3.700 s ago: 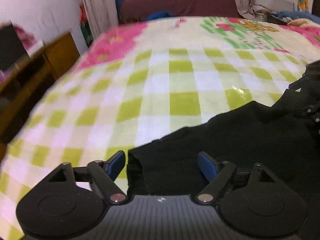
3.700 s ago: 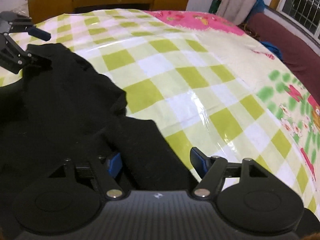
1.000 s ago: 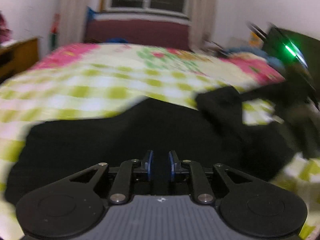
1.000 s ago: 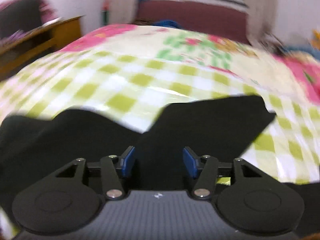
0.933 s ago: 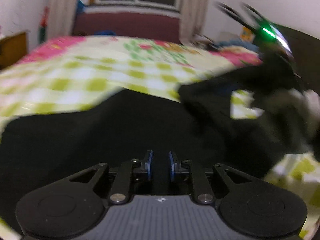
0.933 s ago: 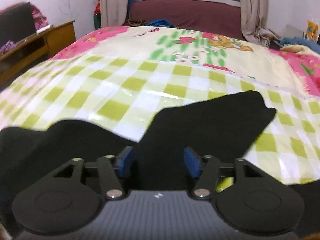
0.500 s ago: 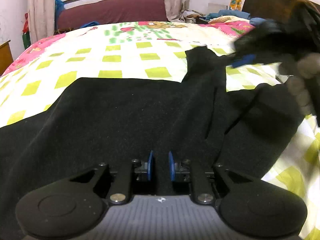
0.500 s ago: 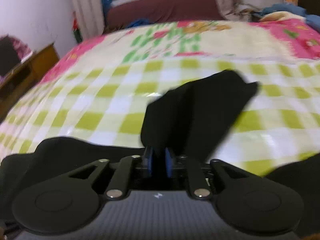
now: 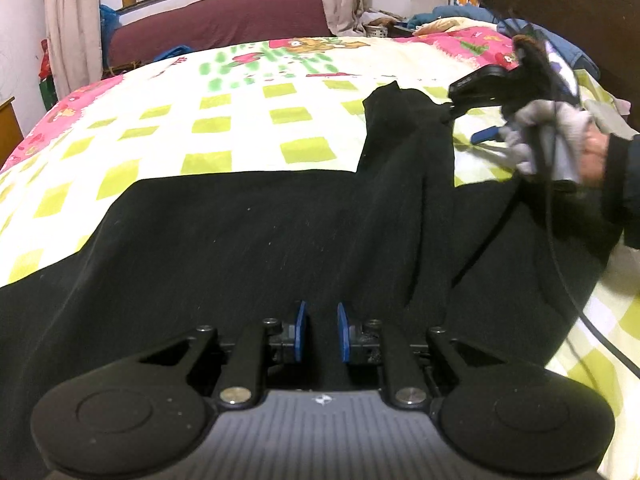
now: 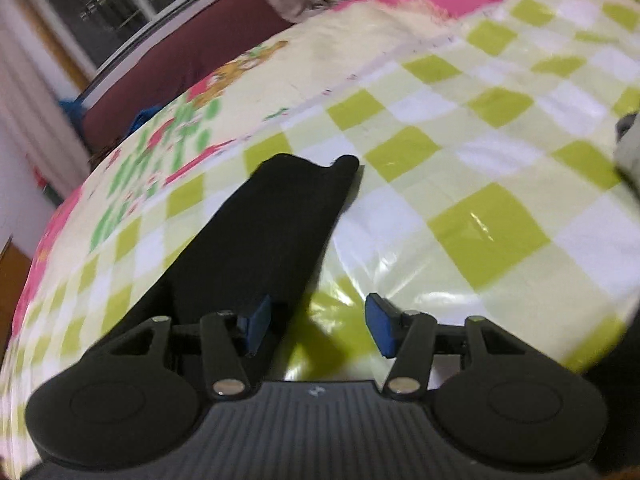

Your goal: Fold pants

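1. Black pants lie spread over the bed, whose cover is checked in lime green and white, with pink floral panels beyond the pants.
2. One narrow leg of the pants runs away from the main body of cloth toward the maroon sofa under the window; its end rests flat on the bed cover.
3. Left tool: the blue pads stand nearly together with a fold of the pants pinched between them, at the near edge of the pants.
4. Right tool: its jaws are opening. The left pad sits at the edge of the pants leg and the right pad is over bare bed cover; neither pad presses on the cloth.
5. In the left wrist view the right tool appears just beside the far end of the pants leg, carried by a hand in a grey glove with a dark sleeve.
6. A cable trails from that tool across the pants.
7. No brand, label or writing can be read; each tool body carries only a small pale emblem, too small to make out.
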Demonstrator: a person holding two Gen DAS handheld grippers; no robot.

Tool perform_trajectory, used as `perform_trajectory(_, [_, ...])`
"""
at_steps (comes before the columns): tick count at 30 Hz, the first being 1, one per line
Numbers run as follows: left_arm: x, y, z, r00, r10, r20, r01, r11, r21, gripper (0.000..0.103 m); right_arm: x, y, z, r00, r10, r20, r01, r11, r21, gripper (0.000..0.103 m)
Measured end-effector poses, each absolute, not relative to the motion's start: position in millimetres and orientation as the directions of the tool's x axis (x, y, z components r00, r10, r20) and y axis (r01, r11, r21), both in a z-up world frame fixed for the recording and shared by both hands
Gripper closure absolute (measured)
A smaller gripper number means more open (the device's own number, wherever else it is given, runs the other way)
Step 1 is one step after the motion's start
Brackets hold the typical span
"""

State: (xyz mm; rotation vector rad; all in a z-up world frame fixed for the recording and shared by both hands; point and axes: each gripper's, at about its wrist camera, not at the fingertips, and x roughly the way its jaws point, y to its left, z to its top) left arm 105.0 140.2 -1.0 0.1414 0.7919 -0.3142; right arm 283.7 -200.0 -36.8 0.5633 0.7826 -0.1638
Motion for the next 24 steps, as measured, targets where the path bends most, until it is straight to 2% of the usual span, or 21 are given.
perform_trajectory(2, [109,139,-2,0.660,-0.223,-0.717,0.328,0.945,0.008,0.072,294,-201,-44,0.720,0.061,-0.691,0.358,0.821,0.445,0.048])
perform_trajectory(3, [110,139,-3,0.660,-0.221,-0.718,0.325,0.946,0.007,0.072,298,-201,-45,0.727,0.060,-0.684,0.358,0.817,0.453,0.054])
perform_trajectory(4, [111,138,-3,0.659,-0.221,-0.719,0.322,0.947,0.004,0.071,302,-201,-45,0.733,0.056,-0.678,0.358,0.816,0.454,0.066])
perform_trajectory(5, [112,138,-4,0.658,-0.220,-0.721,0.320,0.947,0.003,0.071,304,-202,-44,0.733,0.057,-0.678,0.356,0.817,0.453,0.102])
perform_trajectory(7, [111,138,-3,0.657,-0.217,-0.722,0.320,0.947,0.006,0.071,303,-210,-42,0.732,0.093,-0.675,0.361,0.787,0.500,0.100])
perform_trajectory(12, [108,134,1,0.663,-0.203,-0.720,0.320,0.947,0.027,0.071,260,-238,0,0.821,0.153,-0.550,0.266,0.749,0.607,0.100])
perform_trajectory(20, [93,120,10,0.657,-0.246,-0.712,0.373,0.928,0.024,0.070,113,-294,82,0.922,0.121,-0.369,0.172,0.726,0.666,0.101])
perform_trajectory(22, [88,112,5,0.647,-0.243,-0.723,0.394,0.918,0.045,0.070,80,-304,78,0.911,0.086,-0.403,0.210,0.744,0.634,0.100])
perform_trajectory(24, [84,105,-1,0.645,-0.224,-0.731,0.410,0.908,0.083,0.070,63,-307,57,0.866,0.026,-0.499,0.287,0.791,0.540,0.098])
